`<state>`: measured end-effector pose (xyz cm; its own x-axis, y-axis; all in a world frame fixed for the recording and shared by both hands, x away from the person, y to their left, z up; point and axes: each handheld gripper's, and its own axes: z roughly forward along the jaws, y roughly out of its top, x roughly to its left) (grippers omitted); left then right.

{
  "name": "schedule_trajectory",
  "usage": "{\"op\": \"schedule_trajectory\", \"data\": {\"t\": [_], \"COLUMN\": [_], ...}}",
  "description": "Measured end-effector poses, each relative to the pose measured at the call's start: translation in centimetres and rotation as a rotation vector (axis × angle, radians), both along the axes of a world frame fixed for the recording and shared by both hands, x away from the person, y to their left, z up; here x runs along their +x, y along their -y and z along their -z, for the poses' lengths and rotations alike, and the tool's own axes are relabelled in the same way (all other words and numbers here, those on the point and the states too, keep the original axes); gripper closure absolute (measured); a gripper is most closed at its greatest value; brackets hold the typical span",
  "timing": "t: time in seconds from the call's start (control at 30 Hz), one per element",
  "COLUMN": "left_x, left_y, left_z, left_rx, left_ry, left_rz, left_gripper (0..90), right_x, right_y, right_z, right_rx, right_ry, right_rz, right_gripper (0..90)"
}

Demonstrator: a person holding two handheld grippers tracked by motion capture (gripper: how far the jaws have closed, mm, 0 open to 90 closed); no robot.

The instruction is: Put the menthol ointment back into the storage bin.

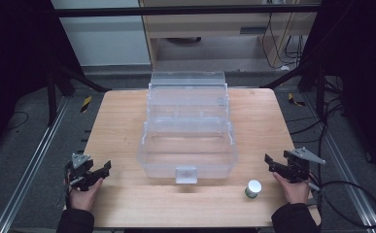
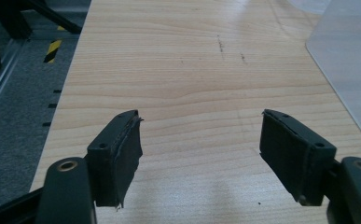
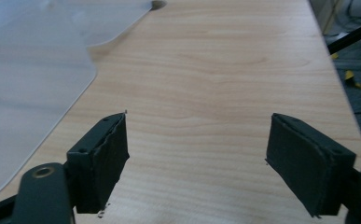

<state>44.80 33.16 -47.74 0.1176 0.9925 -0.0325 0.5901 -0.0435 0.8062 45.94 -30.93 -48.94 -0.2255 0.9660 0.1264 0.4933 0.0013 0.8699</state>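
The jaws of both grippers stand wide apart, and nothing sits between them. In the left gripper view, the left gripper [image 2: 201, 154] shows two black pads [image 2: 122, 154] with bare wood in the gap. In the right gripper view, the right gripper [image 3: 197, 163] looks the same, with its pads [image 3: 304, 163] far from each other.

From the high view, the left gripper [image 1: 98, 174] is at the near left edge of the wooden table [image 1: 122, 126]. A hand [image 1: 83, 194] holds it. The right gripper [image 1: 271, 163] is at the near right side, and another hand [image 1: 292, 189] holds that one.

A big clear plastic box [image 1: 188, 126] sits in the middle of the table. It is open, and its trays step up toward the back. A small clasp [image 1: 186, 174] is on its front wall.

A little bottle with a white cap [image 1: 253, 188] stands upright on the table. It is near the right gripper, just to the left of that hand, and in front of the box's right corner. The bottle touches neither gripper. It stands well apart from the left gripper.
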Motion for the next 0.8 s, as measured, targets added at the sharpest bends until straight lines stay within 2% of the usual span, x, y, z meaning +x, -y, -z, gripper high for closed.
{"op": "schedule_trajectory", "data": {"t": [0.03, 0.1, 0.2, 0.27, 0.3, 0.33, 0.5, 0.63, 0.7, 0.73, 0.8], "left_x": [0.0, 0.0, 0.0, 0.0, 0.0, 0.0, 0.1, 0.3, 0.3, 0.3, 0.3], "left_y": [0.0, 0.0, 0.0, 0.0, 0.0, 0.0, 0.1, 0.3, 0.4, 0.5, 0.4], "left_z": [0.0, 0.0, 0.1, 0.1, 0.1, 0.1, 0.5, 0.6, 0.6, 0.6, 0.6], "left_rx": [0.008, 0.011, 0.018, 0.025, 0.025, 0.033, 0.038, 0.050, 0.058, 0.057, 0.053], "left_ry": [-0.002, -0.008, -0.010, -0.006, -0.006, -0.007, -0.029, -0.035, -0.040, -0.041, -0.041], "left_rz": [-0.003, -0.001, 0.000, -0.003, -0.003, -0.011, -0.005, 0.003, 0.006, 0.007, 0.010], "left_gripper": [29.6, 29.8, 29.7, 29.7, 29.6, 29.5, 29.2, 29.1, 29.1, 29.1, 29.2], "right_x": [-0.1, -0.2, -0.4, -0.5, -0.5, -0.6, -0.4, -0.2, 0.0, 0.0, 0.2], "right_y": [-0.1, -0.3, -0.6, -0.6, -0.6, -0.8, -1.4, -1.9, -2.3, -2.3, -2.7], "right_z": [0.0, 0.0, -0.6, -1.0, -1.0, -1.6, -2.9, -4.0, -5.1, -5.1, -6.4], "right_rx": [-0.002, -0.045, -0.087, -0.096, -0.096, -0.091, -0.098, -0.107, -0.113, -0.113, -0.124], "right_ry": [-0.012, -0.024, -0.014, -0.011, -0.011, -0.021, -0.036, -0.037, -0.025, -0.025, -0.008], "right_rz": [-0.014, -0.046, -0.064, -0.082, -0.082, -0.113, -0.178, -0.213, -0.239, -0.239, -0.263], "right_gripper": [24.5, 28.2, 32.8, 38.4, 38.4, 40.5, 44.4, 44.6, 43.7, 43.5, 43.6]}}
